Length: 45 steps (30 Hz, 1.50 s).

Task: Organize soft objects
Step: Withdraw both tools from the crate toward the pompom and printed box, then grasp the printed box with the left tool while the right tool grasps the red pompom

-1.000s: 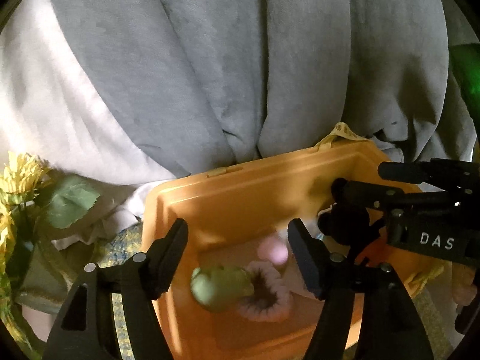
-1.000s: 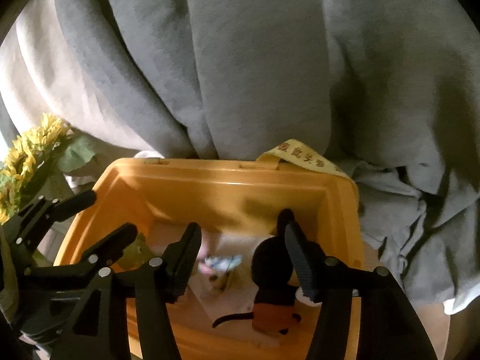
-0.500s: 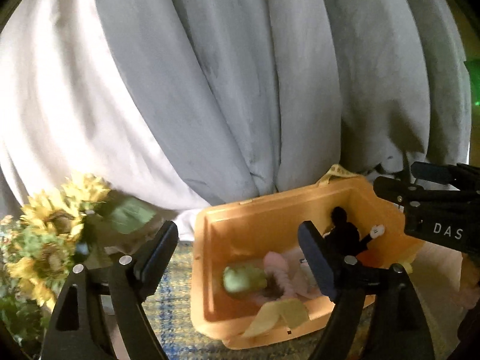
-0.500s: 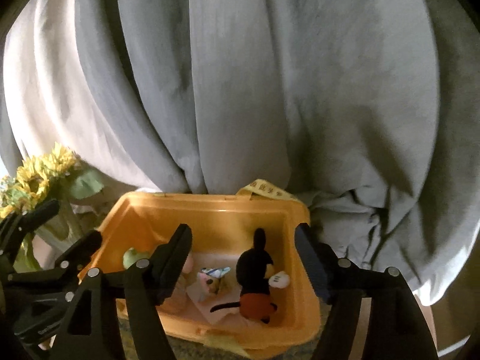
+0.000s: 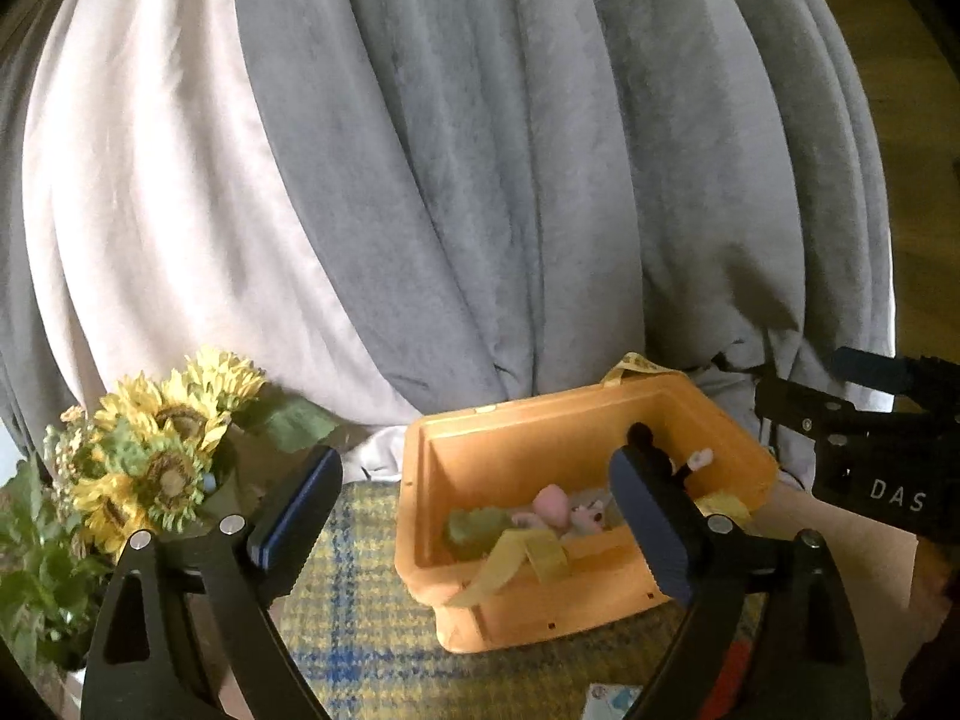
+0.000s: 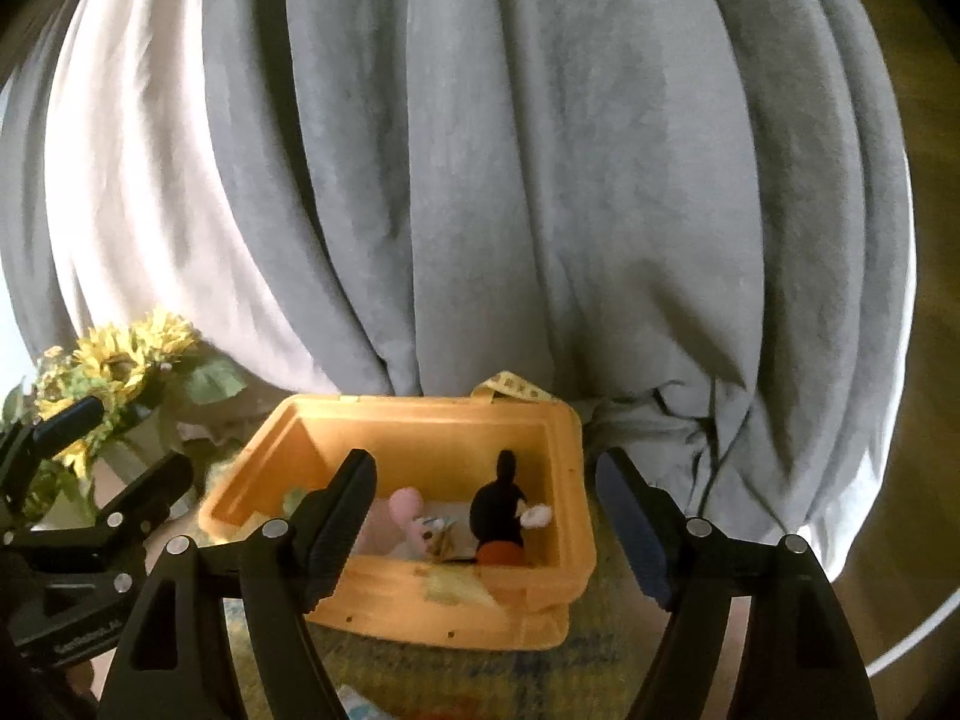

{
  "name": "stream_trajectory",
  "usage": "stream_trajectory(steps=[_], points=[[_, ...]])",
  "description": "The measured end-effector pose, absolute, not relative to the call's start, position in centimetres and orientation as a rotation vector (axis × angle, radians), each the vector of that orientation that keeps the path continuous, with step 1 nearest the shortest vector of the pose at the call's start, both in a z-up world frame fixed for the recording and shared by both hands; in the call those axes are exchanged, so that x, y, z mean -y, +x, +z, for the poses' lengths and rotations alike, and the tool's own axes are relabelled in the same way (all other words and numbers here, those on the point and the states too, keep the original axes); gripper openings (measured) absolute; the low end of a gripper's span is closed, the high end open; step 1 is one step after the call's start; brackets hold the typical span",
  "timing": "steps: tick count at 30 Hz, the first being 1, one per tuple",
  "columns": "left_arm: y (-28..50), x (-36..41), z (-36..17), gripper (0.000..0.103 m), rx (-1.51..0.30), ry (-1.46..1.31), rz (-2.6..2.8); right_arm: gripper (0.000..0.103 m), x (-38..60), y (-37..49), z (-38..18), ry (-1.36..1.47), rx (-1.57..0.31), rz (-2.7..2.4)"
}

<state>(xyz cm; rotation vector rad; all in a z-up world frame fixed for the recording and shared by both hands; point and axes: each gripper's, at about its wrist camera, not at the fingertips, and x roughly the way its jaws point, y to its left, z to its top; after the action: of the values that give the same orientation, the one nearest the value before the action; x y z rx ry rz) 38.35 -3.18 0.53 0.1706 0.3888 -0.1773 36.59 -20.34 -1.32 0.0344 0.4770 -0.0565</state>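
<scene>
We see both grippers, left (image 5: 474,516) and right (image 6: 486,516), jaws apart, holding nothing, in front of the orange bin (image 5: 516,426); the toys sit inside it: black mouse (image 6: 501,510) upright at right, pink plush (image 6: 405,504) mid, green plush (image 5: 474,531) left, half hidden by a yellow strap (image 5: 516,558). Sunflowers (image 5: 162,420) stand left of the bin on the plaid cloth (image 5: 354,618); items at the cloth's near edge are cut off and unreadable.

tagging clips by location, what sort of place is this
Probably a living space at home: long grey curtains behind, a bunch of sunflowers, and an orange bin of plush toys on a plaid cloth.
</scene>
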Motion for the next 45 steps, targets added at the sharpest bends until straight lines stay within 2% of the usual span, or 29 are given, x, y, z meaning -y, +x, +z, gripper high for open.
stream_trajectory(steps=[19, 45], points=[[32.9, 2.9, -3.0, 0.093, -0.480, 0.155, -0.173, 0.077, 19.8, 30.8, -3.9, 0.027, -0.504, -0.055], [30.5, 4.7, -10.6, 0.095, -0.596, 0.250, -0.232, 0.076, 20.0, 28.8, -10.8, 0.020, -0.677, -0.015]])
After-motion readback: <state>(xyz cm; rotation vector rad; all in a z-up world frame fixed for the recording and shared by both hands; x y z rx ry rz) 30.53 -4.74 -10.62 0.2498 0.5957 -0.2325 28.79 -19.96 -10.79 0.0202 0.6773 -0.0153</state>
